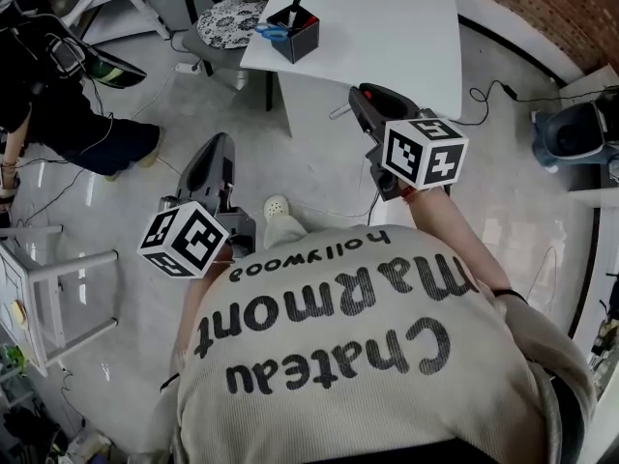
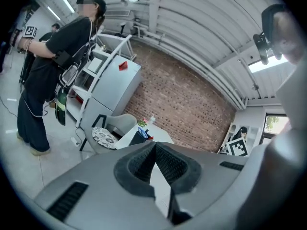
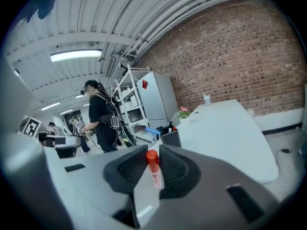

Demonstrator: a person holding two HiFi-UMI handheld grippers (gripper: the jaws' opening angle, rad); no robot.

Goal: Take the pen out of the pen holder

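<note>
The right gripper (image 3: 152, 153) has its fingers clamped on a red-capped pen (image 3: 154, 169), with the cap up at the fingertips. The pen is clear of the black pen holder (image 1: 296, 33), which stands well apart from both grippers near the corner of the white tabletop (image 1: 387, 27), with blue scissors (image 1: 272, 33) in it. The left gripper (image 2: 155, 146) is empty, its fingers together at the tips.

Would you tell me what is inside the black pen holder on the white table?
Blue-handled scissors and a dark pen stick up from the pen holder, with something red beside them. Its walls cover their lower parts and whatever else lies inside.
</note>
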